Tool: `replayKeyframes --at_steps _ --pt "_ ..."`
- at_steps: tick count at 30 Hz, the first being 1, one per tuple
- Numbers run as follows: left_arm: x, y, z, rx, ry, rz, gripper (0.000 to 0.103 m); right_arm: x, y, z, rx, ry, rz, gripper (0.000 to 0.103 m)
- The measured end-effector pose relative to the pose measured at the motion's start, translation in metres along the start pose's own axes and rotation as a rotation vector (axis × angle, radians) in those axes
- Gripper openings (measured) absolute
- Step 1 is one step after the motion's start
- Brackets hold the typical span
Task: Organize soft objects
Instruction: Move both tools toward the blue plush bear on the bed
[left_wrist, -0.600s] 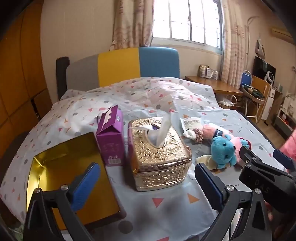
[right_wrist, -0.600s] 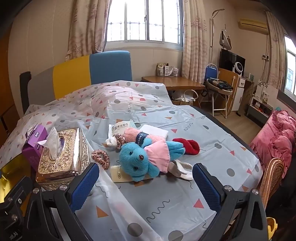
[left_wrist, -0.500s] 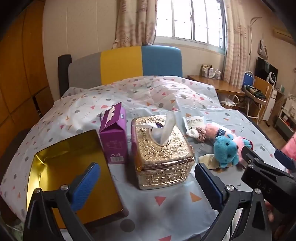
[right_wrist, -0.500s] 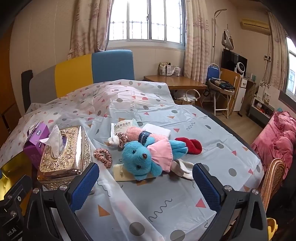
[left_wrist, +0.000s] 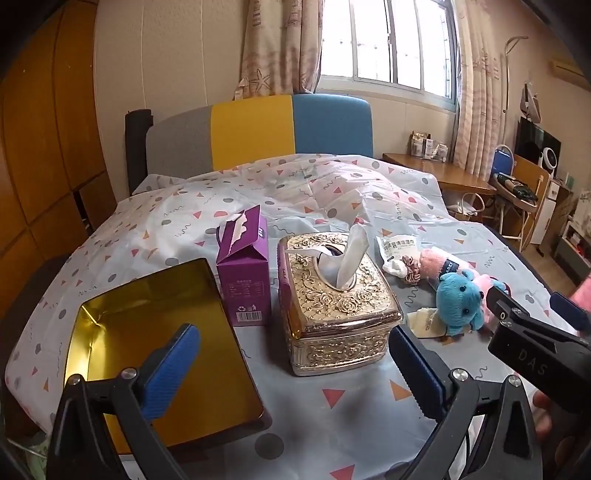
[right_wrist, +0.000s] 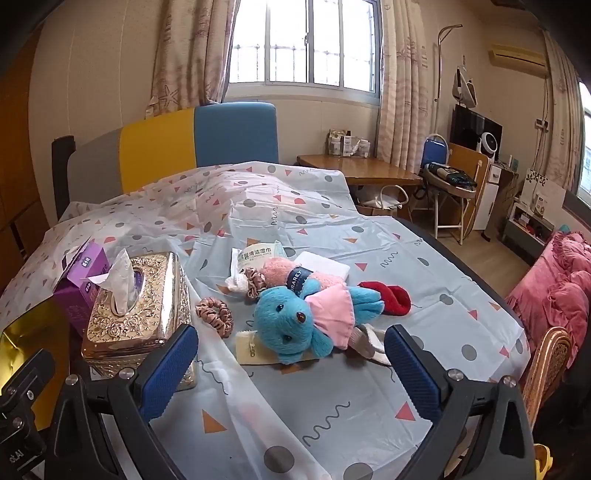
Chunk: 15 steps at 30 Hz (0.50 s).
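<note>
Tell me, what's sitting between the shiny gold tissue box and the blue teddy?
A brown striped scrunchie lies on the cloth between the gold tissue box and the blue teddy. The right wrist view shows it.

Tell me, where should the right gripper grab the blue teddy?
Probably by its round head, coming down from above and in front. The blue teddy lies flat on the sheet with its head nearest the open right gripper. The head is plump and clear on both sides, while its body overlaps other soft things.
</note>
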<state>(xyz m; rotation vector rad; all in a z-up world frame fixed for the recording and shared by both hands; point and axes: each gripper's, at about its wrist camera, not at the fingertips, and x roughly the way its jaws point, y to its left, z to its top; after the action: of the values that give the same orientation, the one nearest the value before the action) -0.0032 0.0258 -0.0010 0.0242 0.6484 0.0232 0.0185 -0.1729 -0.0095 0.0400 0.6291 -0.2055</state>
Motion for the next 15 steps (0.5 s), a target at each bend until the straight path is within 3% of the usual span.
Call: replayKeyframes --at_steps 15 --pt "0.004 0.000 -0.003 0.003 0.019 0.003 0.103 0.008 -0.017 0.006 0.005 -0.003 -0.024 0.103"
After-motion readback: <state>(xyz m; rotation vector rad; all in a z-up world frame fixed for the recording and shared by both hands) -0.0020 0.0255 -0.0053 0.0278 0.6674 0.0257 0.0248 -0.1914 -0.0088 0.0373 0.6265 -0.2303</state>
